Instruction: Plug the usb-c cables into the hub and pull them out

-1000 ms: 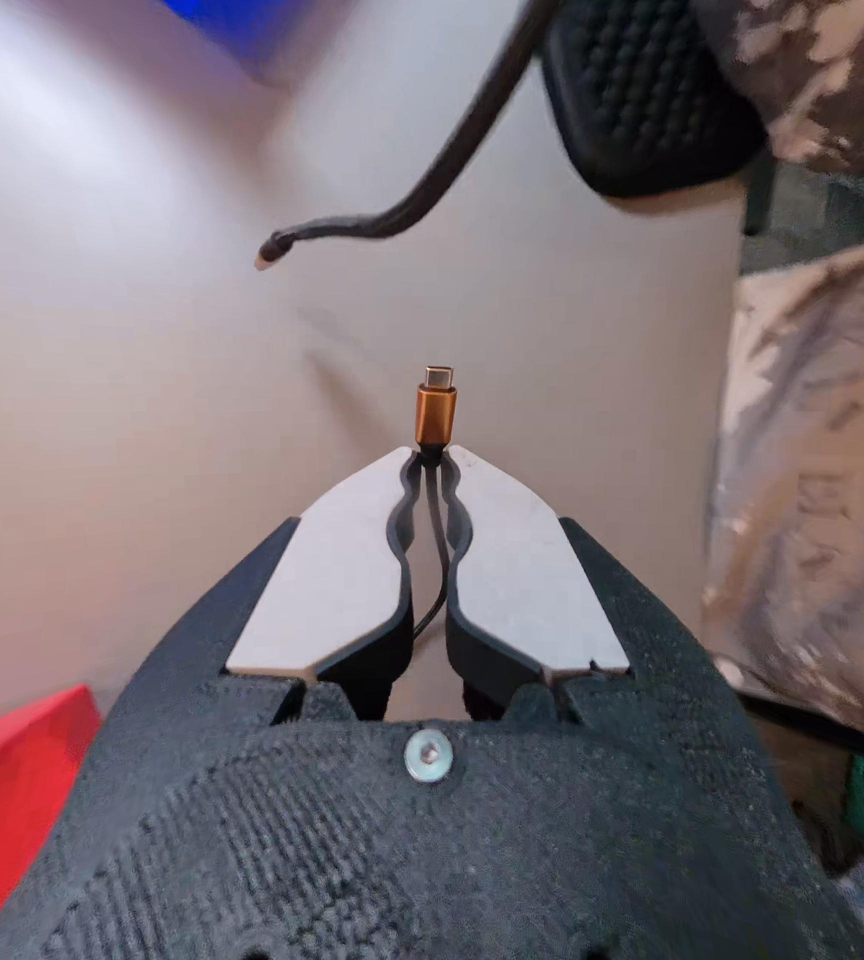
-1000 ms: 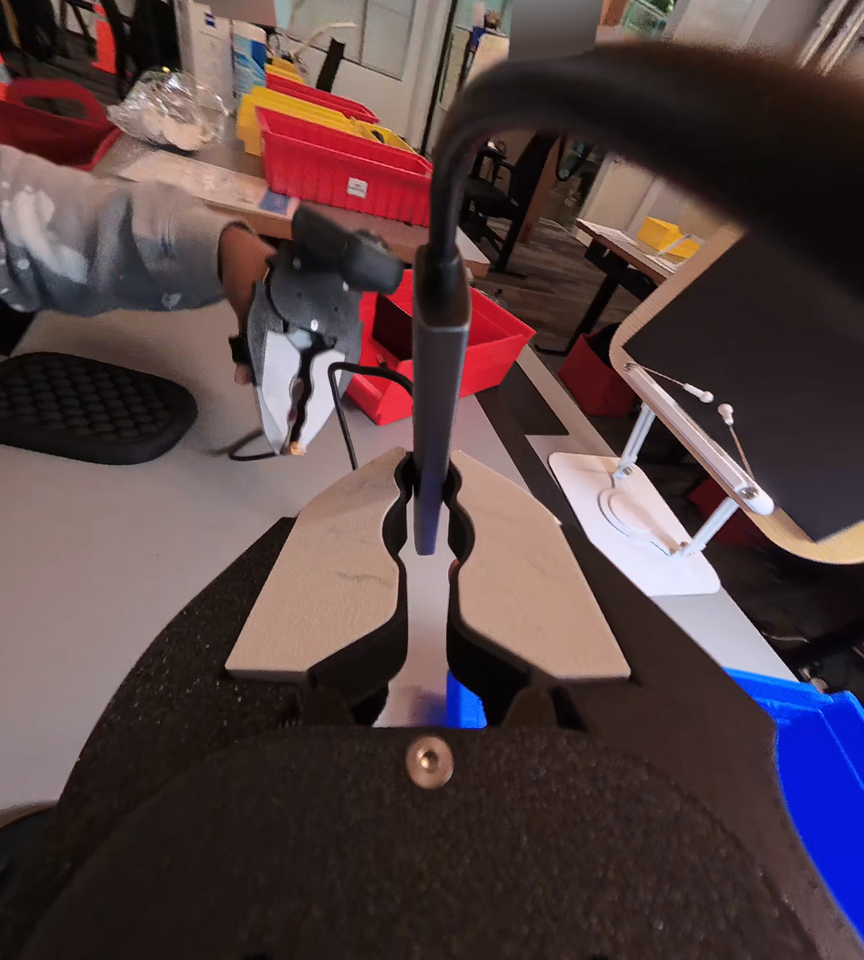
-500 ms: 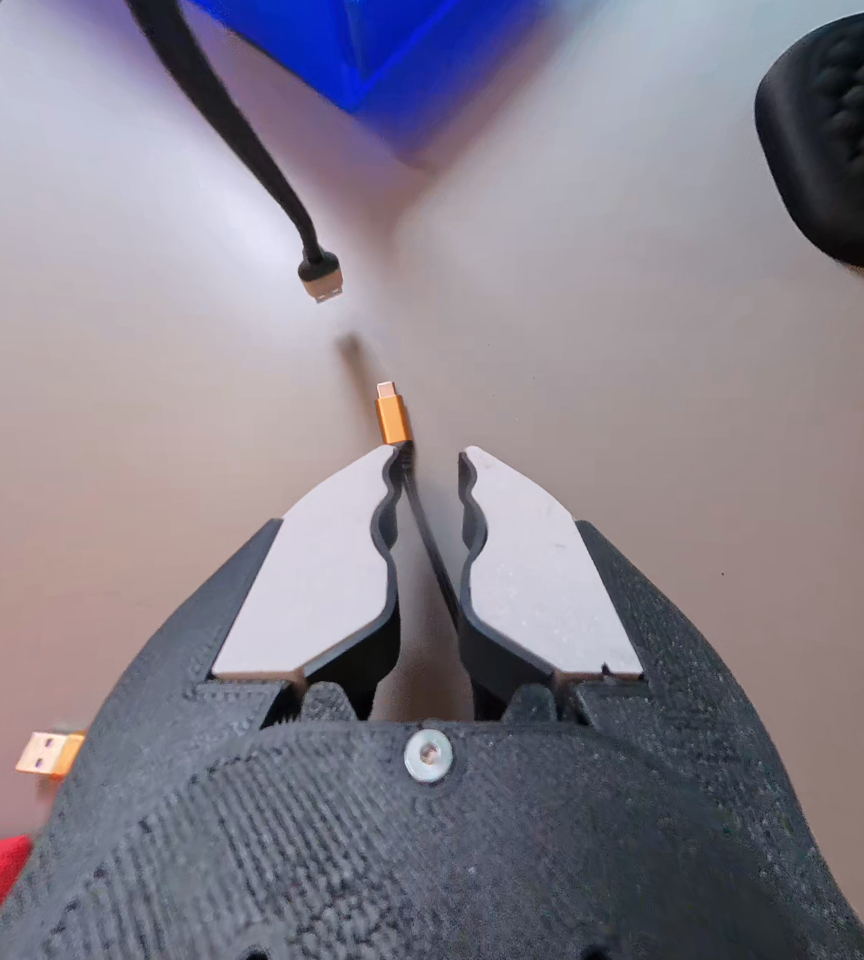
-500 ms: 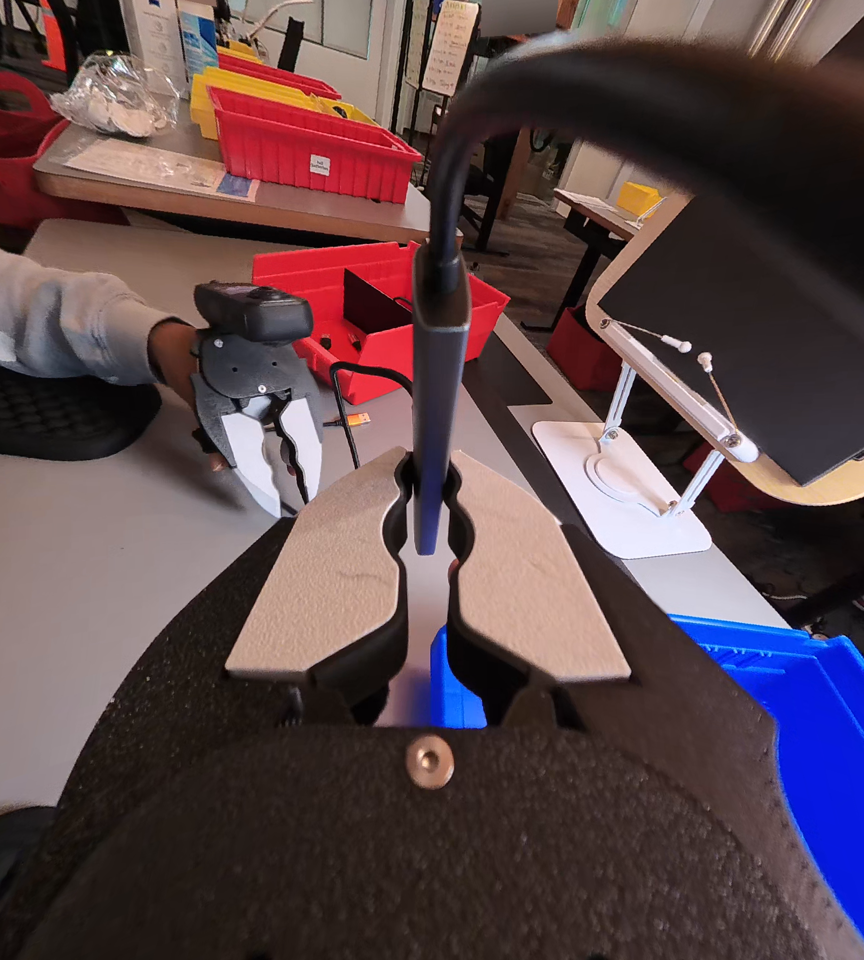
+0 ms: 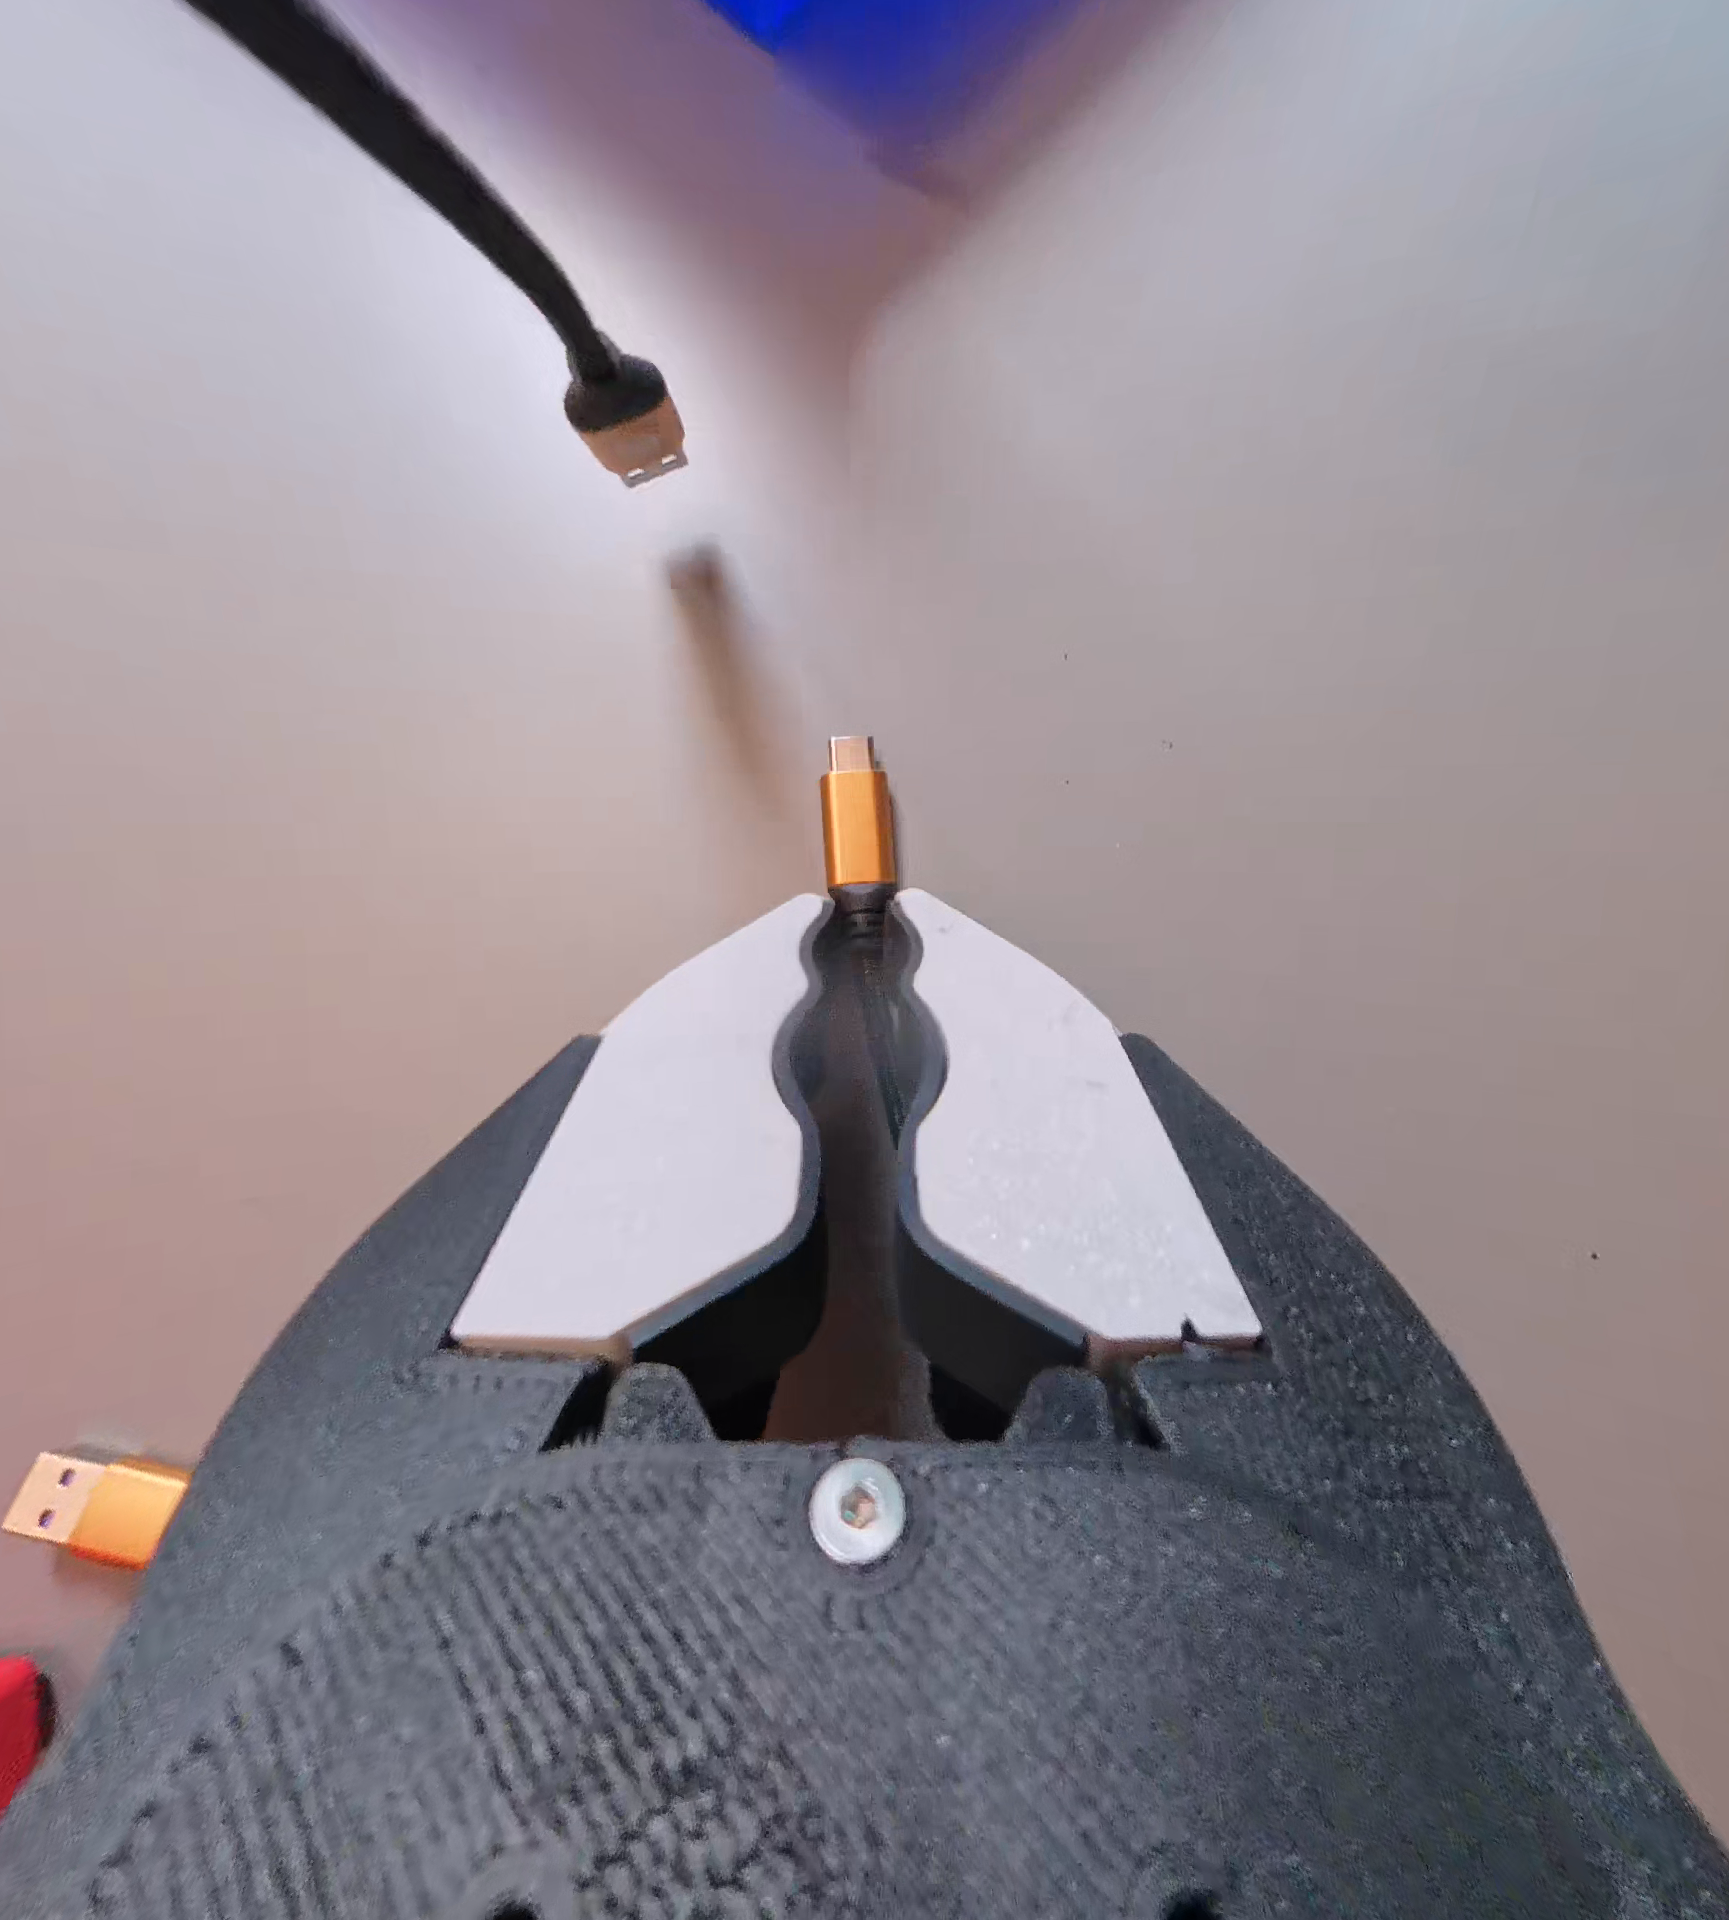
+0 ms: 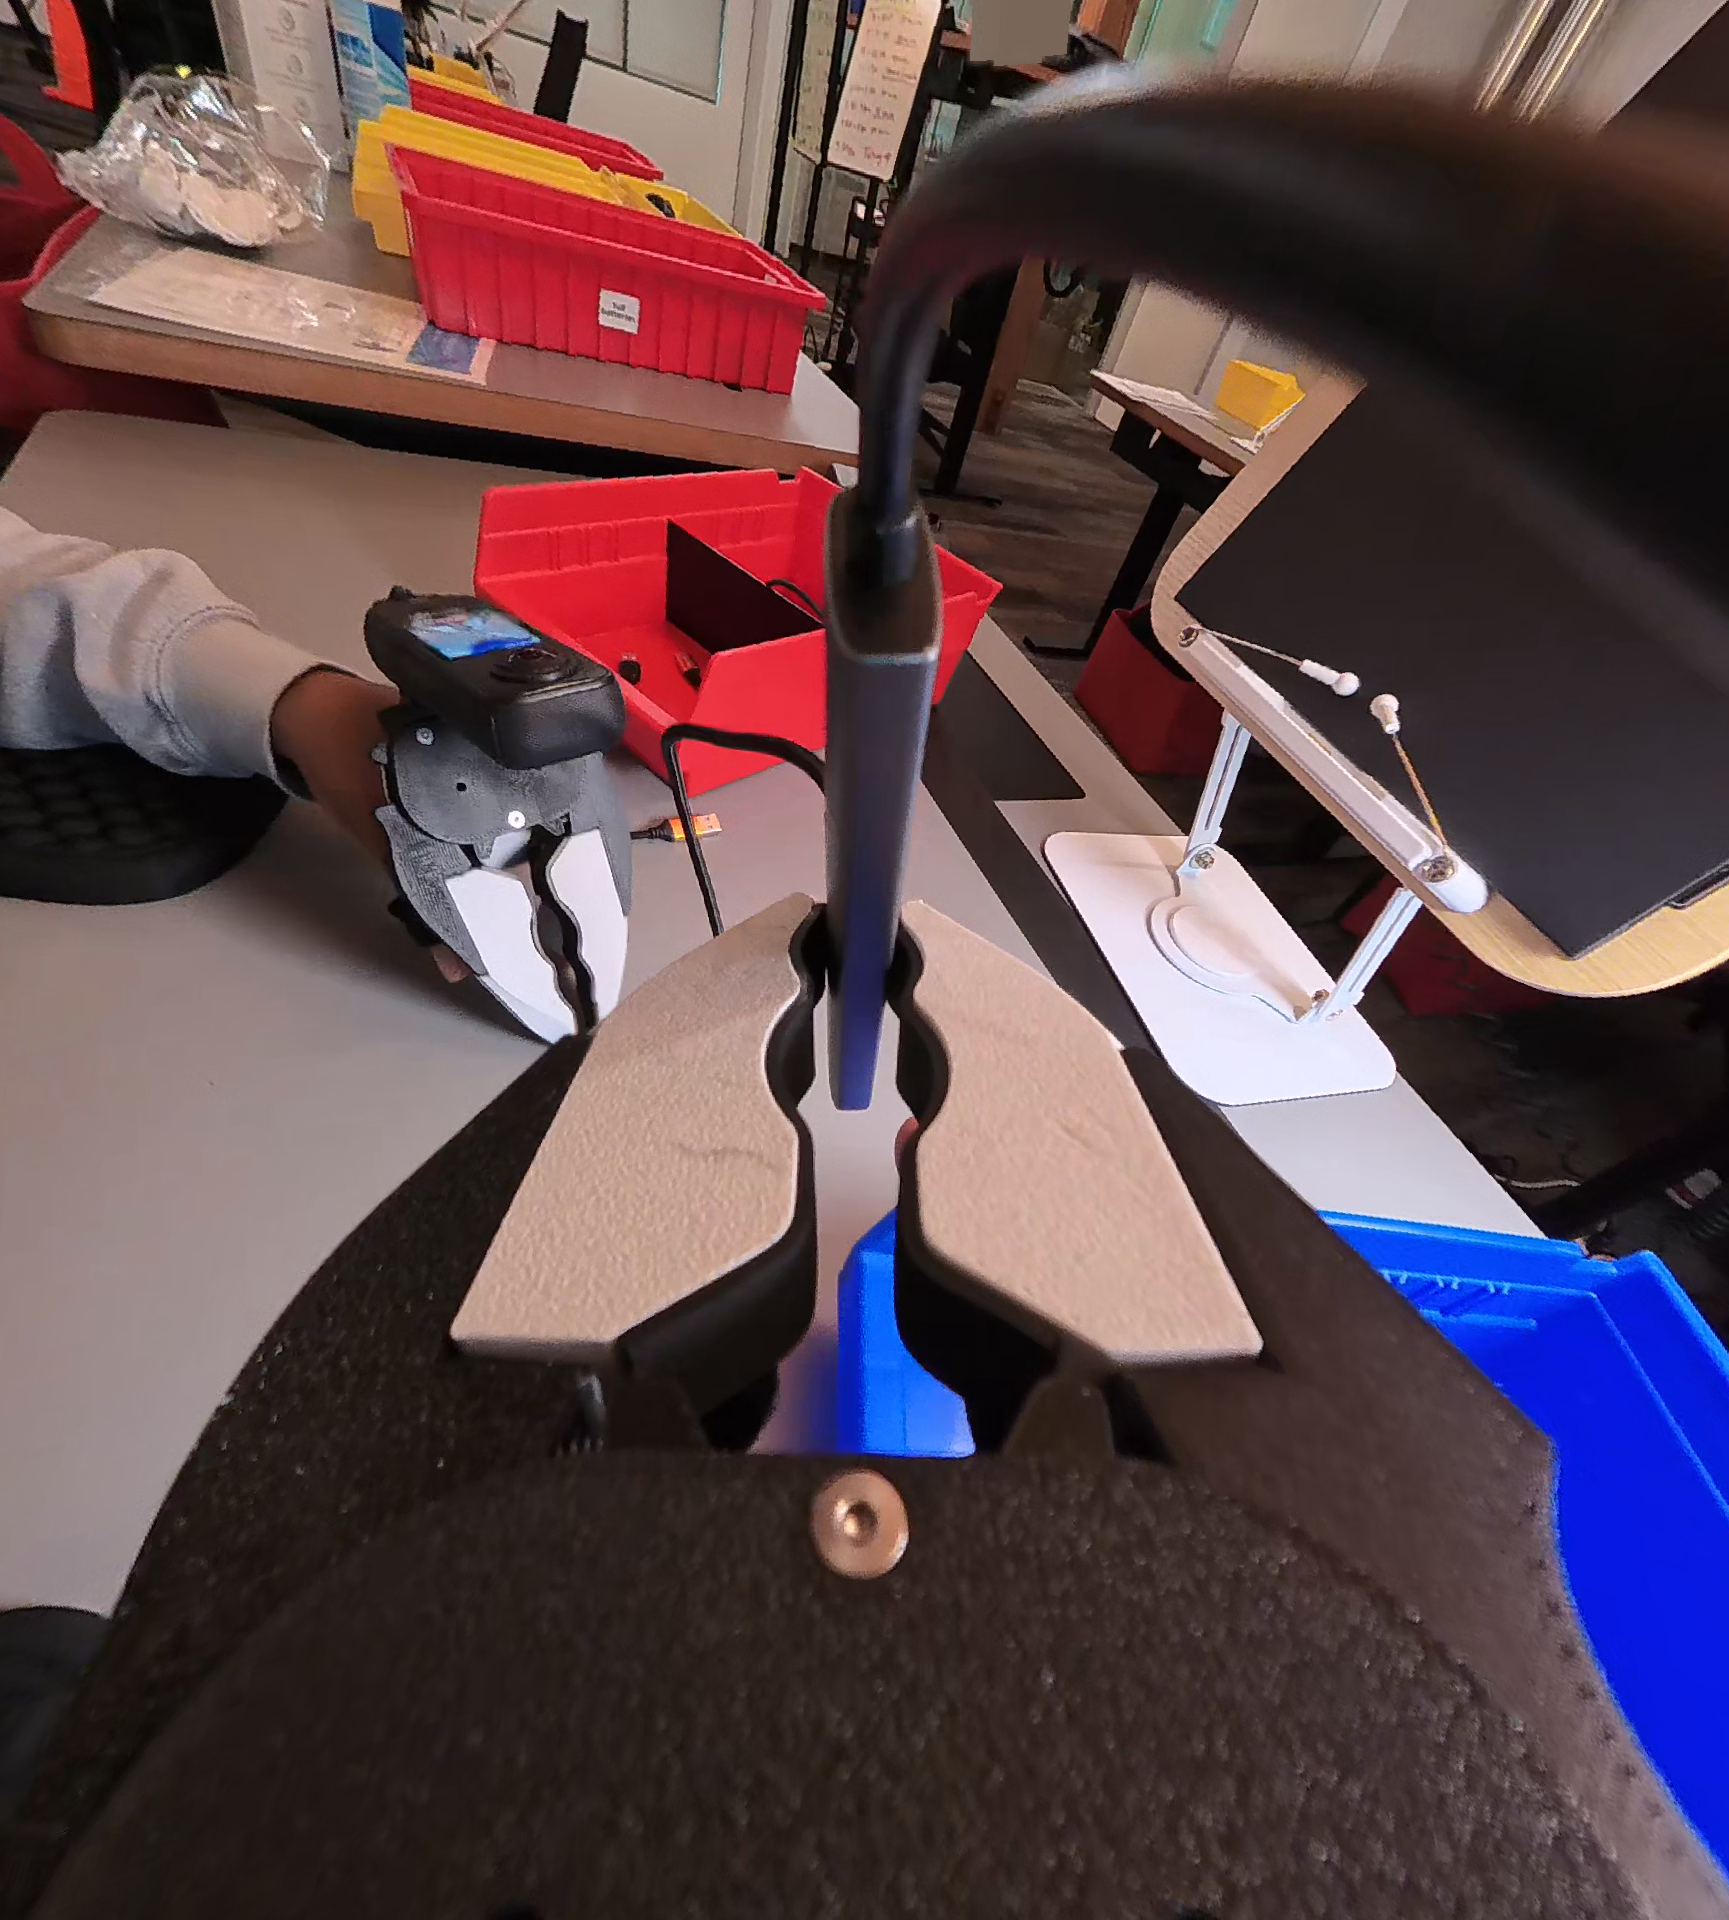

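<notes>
Grey table [image 5: 1359,520] was bare beyond the orange USB-C plug [image 5: 858,828]. My left gripper [image 5: 862,906] pinched its limp cable just behind the plug; I judged the rigid shell the better hold. My right gripper [image 6: 862,935] clamped the slim, stiff hub [image 6: 875,790].

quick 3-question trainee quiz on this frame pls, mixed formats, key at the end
1. True or false: the left gripper is shut on the cable just behind the orange usb-c plug.
2. What does the right gripper hold? A) a red bin B) the grey hub C) a tablet stand
3. Fill in: in the left wrist view, the loose black cable end hangs ___ the table, not resting on it.

Key: 1 true; 2 B; 3 above
</notes>
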Tool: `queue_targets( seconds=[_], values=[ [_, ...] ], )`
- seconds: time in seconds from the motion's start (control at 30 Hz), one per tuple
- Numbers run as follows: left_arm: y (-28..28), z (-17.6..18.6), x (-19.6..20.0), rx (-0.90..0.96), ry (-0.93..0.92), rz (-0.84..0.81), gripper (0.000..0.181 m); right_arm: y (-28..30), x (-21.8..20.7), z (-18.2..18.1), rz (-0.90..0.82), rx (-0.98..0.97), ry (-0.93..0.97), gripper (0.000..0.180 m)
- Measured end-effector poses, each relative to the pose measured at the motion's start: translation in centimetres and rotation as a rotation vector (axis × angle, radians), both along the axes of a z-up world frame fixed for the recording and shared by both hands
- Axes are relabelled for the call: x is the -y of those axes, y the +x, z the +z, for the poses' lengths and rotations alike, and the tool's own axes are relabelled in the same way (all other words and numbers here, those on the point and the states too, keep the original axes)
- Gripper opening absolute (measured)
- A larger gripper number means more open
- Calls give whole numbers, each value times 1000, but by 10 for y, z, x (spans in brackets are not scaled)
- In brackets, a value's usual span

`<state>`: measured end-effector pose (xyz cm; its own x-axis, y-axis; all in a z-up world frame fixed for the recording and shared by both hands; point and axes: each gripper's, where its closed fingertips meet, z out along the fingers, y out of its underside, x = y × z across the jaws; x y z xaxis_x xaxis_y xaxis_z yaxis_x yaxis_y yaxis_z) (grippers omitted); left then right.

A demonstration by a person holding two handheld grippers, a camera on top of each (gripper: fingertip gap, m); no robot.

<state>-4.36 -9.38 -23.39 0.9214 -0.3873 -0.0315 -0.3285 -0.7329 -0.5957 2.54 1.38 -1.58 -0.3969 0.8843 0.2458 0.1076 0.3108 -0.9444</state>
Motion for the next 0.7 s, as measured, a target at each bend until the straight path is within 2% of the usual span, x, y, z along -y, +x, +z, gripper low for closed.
queue_targets(
  seconds=[0.07, 0.13, 0.3, 0.4, 0.5, 0.7],
  values=[
    [0, 3, 7, 21, -39, -24, 8, -1, 0, -3, -3, 2, 24, 10],
    [3, 24, 13, 134, -19, -40, 8, -2, 1, -9, -1, 18, 57, 10],
    [22, 139, 32, 524, 124, -176, 8, -8, 12, -27, 50, 72, 100, 10],
    [44, 186, 40, 674, 154, -319, 8, -10, 33, -42, 139, 121, 136, 10],
    [61, 190, 34, 761, 77, -389, 8, -9, 59, -57, 239, 160, 192, 10],
    [83, 140, 35, 820, -216, -425, 8, 16, 99, -98, 334, 165, 317, 10]
  ],
)
